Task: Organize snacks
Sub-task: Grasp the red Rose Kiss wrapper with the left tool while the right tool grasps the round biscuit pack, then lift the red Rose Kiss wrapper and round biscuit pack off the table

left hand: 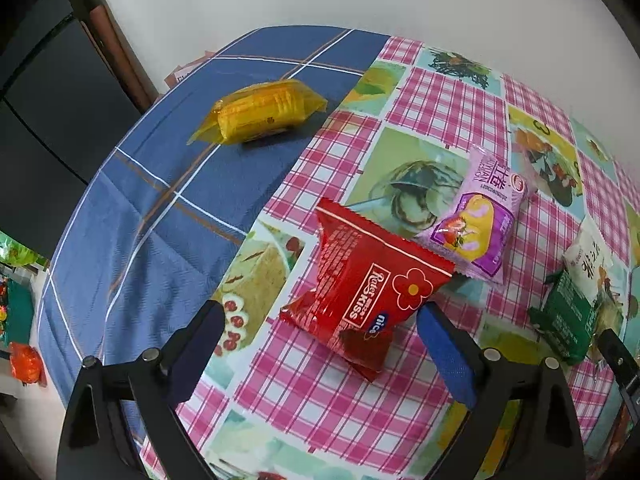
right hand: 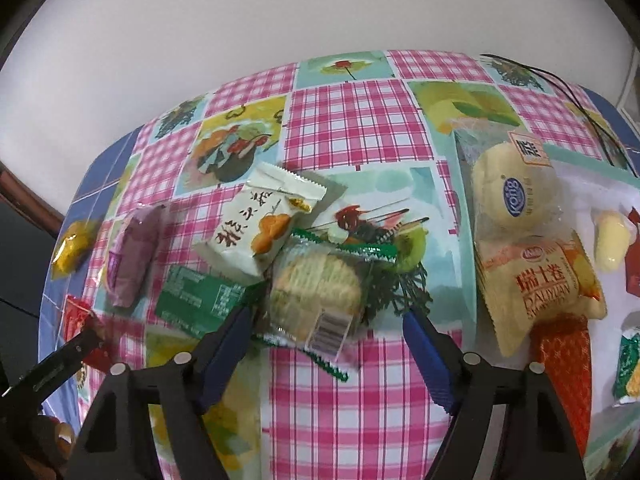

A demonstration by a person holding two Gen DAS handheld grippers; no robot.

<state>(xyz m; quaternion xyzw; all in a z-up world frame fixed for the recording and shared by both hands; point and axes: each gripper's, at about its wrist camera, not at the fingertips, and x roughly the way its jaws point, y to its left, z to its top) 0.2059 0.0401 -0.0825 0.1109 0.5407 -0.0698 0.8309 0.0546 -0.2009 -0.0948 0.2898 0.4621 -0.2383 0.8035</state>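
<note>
On the right of the right wrist view a white tray (right hand: 576, 184) sits on the surface (right hand: 352, 120), which wears a pink checked cloth with food pictures. In or overlapping the tray are a round bun in a clear pack (right hand: 512, 196), a swiss roll pack (right hand: 540, 284), a small pale yellow piece (right hand: 610, 240), an orange-red pack (right hand: 568, 360) and a green-edged pack (right hand: 628, 364); whether each lies fully inside I cannot tell.

The left tool (left hand: 320, 336) stands wide, its blue pads either side of a red snack pack (left hand: 360, 284) without pressing it. The right tool (right hand: 328, 332) is likewise apart, flanking a clear cracker pack with green edges (right hand: 320, 292), not gripping.

Only the left view shows the blue plaid cloth (left hand: 160, 184) clearly, with a yellow cracker pack (left hand: 260, 112) lying on it well apart from the rest. A purple pack (left hand: 480, 220) touches the red one's far corner. A white pack (right hand: 260, 228) and a dark green pack (right hand: 200, 296) lie beside the cracker pack.

Loose on the surface: one red, one purple, one yellow, one white, one dark green, one clear cracker pack.
</note>
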